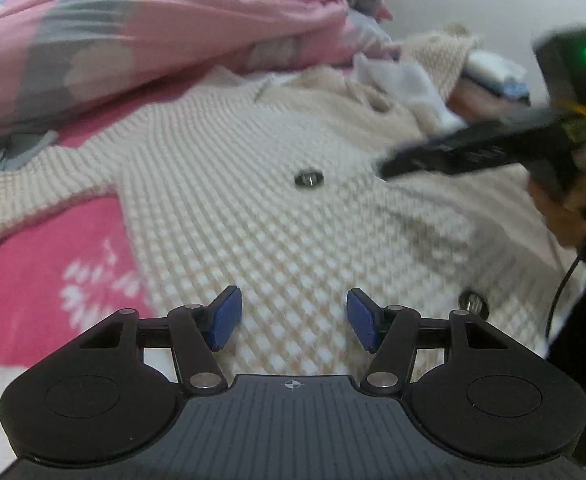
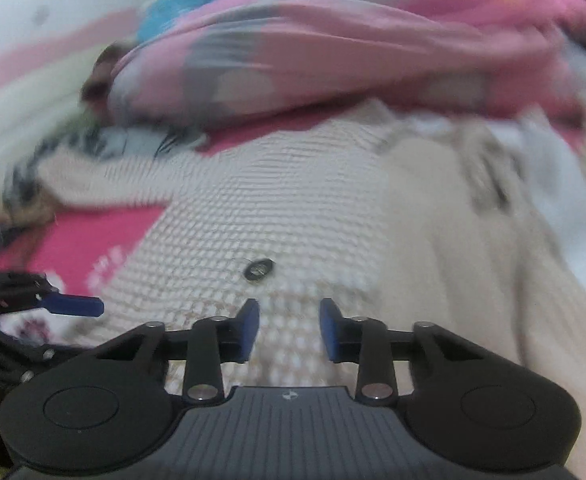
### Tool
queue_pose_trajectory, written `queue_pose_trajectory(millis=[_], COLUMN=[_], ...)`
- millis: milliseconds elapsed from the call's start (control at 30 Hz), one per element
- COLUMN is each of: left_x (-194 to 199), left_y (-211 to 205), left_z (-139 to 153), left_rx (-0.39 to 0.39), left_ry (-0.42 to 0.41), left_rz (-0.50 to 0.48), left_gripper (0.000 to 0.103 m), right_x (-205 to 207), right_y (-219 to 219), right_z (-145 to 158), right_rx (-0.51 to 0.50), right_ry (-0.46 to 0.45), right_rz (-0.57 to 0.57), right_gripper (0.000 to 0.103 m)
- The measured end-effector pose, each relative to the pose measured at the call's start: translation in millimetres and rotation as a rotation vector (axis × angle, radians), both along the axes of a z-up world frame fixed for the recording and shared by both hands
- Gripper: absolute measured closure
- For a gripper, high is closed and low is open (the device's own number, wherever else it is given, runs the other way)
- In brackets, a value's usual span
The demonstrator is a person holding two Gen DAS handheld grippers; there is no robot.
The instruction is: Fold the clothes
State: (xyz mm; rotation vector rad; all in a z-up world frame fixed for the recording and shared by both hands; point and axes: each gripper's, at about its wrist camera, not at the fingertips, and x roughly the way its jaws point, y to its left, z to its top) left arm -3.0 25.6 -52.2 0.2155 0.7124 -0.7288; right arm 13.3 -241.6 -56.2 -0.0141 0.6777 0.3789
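Over the cardigan (image 1: 253, 184), spread front-up on the pink sheet (image 1: 49, 248), both grippers, left (image 1: 294, 322) and right (image 2: 289, 330), hang open and empty; pinch only knit, clear of the 2 buttons (image 1: 309, 179).

Cardigan (image 1: 253, 200) lies on the bedsheet (image 1: 45, 264) (quilt (image 1: 153, 28) heaped behind it).

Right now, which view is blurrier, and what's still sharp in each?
Right wrist view is blurrier: the pink quilt and cream knit cardigan smear sideways, while the right tool stays crisp. Left wrist view: the cardigan's button and left tool are sharp; knit near the lens and the other tool blur.
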Motion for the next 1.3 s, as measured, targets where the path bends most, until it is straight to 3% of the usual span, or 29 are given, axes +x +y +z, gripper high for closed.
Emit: queue_pose_trajectory(millis=[100, 233, 300, 533, 700, 1100, 1233, 1300], left_x=[-3, 0, 0, -4, -1, 4, 3, 4], left_y=[6, 20, 24, 30, 40, 48, 48, 49], left_z=[-4, -6, -7, -5, -10, -14, -15, -13], left_rx=[-0.024, -0.075, -0.081, -0.091, -0.147, -0.206, -0.211, -0.216], left_ry=[-0.014, 0.013, 0.011, 0.012, 0.034, 0.076, 0.068, 0.077], left_rz=[-0.004, -0.01, -0.022, -0.017, -0.017, -0.025, -0.03, -0.026], left_gripper=[0.044, 0.044, 0.044, 0.044, 0.044, 0.043, 0.043, 0.042], right_x=[10, 10, 9, 27, 33, -55, -85, -101], right_y=[14, -22, -34, -6, -19, -40, -48, -55], right_z=[-17, -28, -25, -17, -39, -30, -28, -23], right_rx=[-0.113, -0.093, -0.088, 0.024, 0.015, -0.047, -0.067, -0.009], right_ry=[-0.065, 0.0, 0.019, -0.005, 0.023, 0.046, 0.054, 0.064], right_rz=[0.049, -0.049, -0.116, -0.063, -0.09, -0.109, -0.115, -0.167], right_gripper=[0.073, 0.085, 0.084, 0.085, 0.103, 0.101, 0.084, 0.084])
